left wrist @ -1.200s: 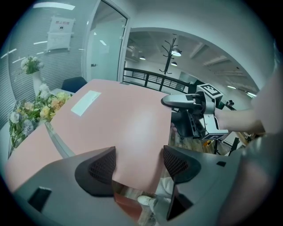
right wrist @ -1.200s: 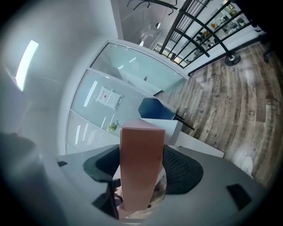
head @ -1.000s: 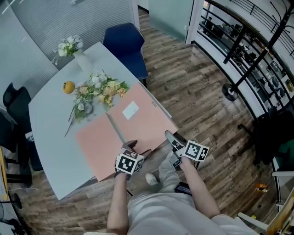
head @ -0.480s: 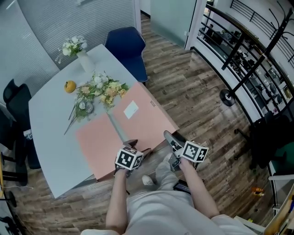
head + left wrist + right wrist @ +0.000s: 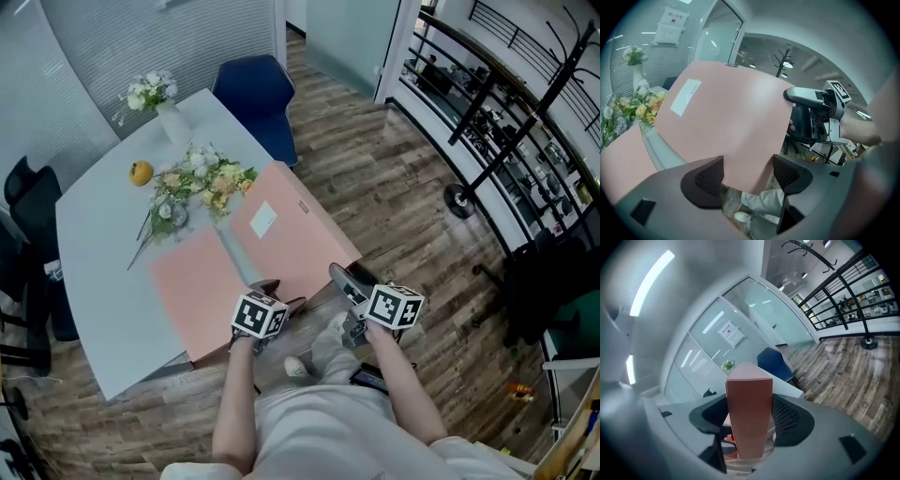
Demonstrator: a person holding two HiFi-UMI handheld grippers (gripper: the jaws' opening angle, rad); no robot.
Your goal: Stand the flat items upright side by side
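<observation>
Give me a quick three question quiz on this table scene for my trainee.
1. True or false: the orange lies on a pink folder.
2. What does the white vase hold? A flowers, B pens, C nothing.
3. What do the right tongs clamp?
Key: 1 false, the orange is on the bare table; 2 A; 3 the labelled pink folder, at its edge.

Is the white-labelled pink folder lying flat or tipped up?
Tipped up: the pink folder slopes, its near edge clamped in the right hand-held gripper.
</observation>
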